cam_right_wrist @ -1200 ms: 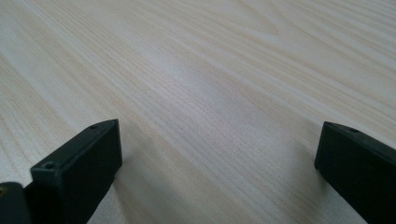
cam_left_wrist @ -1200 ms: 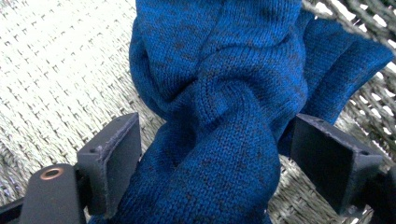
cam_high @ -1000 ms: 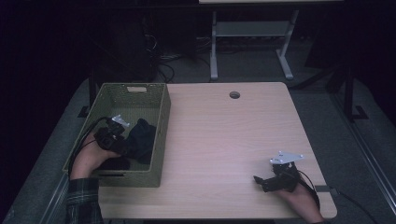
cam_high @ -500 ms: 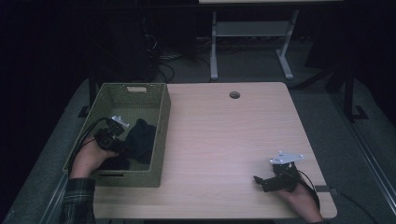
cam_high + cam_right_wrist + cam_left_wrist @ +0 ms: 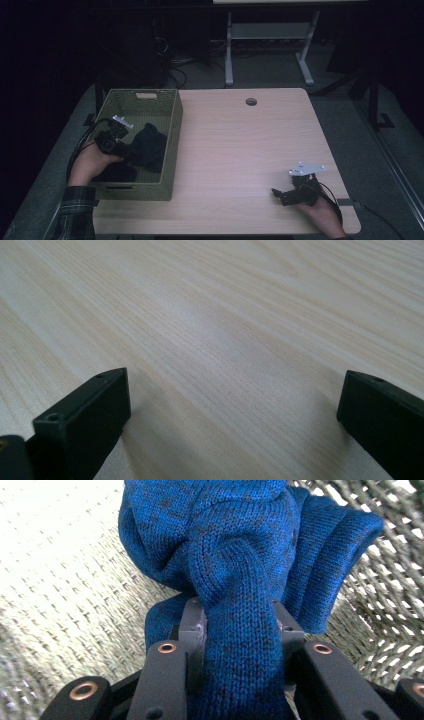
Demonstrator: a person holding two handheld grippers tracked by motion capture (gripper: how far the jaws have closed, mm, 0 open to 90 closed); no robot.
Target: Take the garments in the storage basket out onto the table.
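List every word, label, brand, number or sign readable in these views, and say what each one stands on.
None: no view holds readable text.
The blue knitted cloth clamped in the left gripper bears no tag or print.
The green woven basket has no label.
The wooden table shows grain and a round hole, no marking.
The right gripper jaws are plain black.

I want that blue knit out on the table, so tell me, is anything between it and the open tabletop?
Yes: the right-hand wall of the green basket. The blue knit garment sits inside the basket, clamped in the left gripper, so it must be lifted over that wall. Beyond it the table lies bare up to the right gripper, which rests open.
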